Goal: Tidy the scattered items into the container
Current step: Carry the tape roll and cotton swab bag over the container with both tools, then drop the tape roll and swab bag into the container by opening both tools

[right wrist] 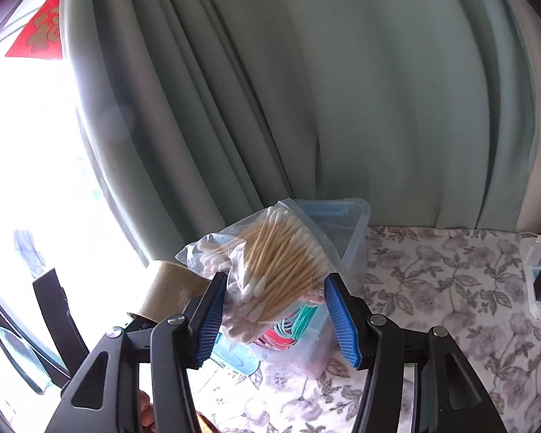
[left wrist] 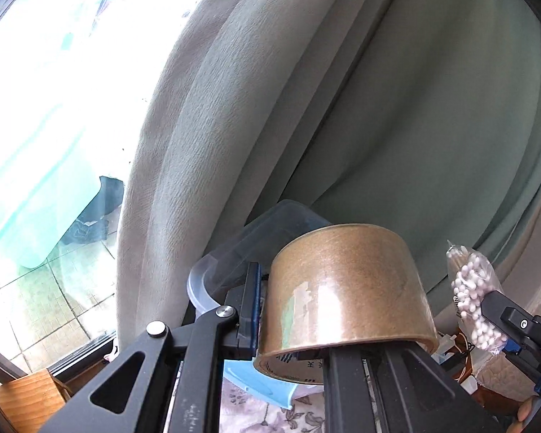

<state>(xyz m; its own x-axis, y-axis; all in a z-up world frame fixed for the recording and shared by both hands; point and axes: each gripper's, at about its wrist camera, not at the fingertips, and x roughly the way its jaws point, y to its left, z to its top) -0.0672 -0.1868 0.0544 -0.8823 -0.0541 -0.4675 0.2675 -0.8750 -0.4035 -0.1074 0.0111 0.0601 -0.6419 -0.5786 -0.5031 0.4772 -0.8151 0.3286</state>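
Observation:
A brown packing tape roll [left wrist: 346, 281] hangs in the air, with my left gripper [left wrist: 285, 328] shut on its wall: one finger is outside, the other inside the core. My right gripper [right wrist: 276, 310] is shut on a clear bag of cotton swabs [right wrist: 277, 263], held up just in front of the clear plastic container [right wrist: 357, 216]. The container stands on the floral cloth and holds coloured cords [right wrist: 288, 328]. In the left wrist view the container [left wrist: 267, 227] shows behind the tape, and the bag of cotton swabs [left wrist: 472, 296] is at the right. The tape roll [right wrist: 169, 288] shows left of the bag.
A grey-green curtain [right wrist: 306, 90] hangs close behind the container, with a bright window [left wrist: 54, 108] to its left. The floral tablecloth [right wrist: 432, 288] stretches right to a white power strip [right wrist: 533, 274]. A light blue lid piece [left wrist: 256, 382] lies by the container. A wooden box [left wrist: 29, 400] sits low at the left.

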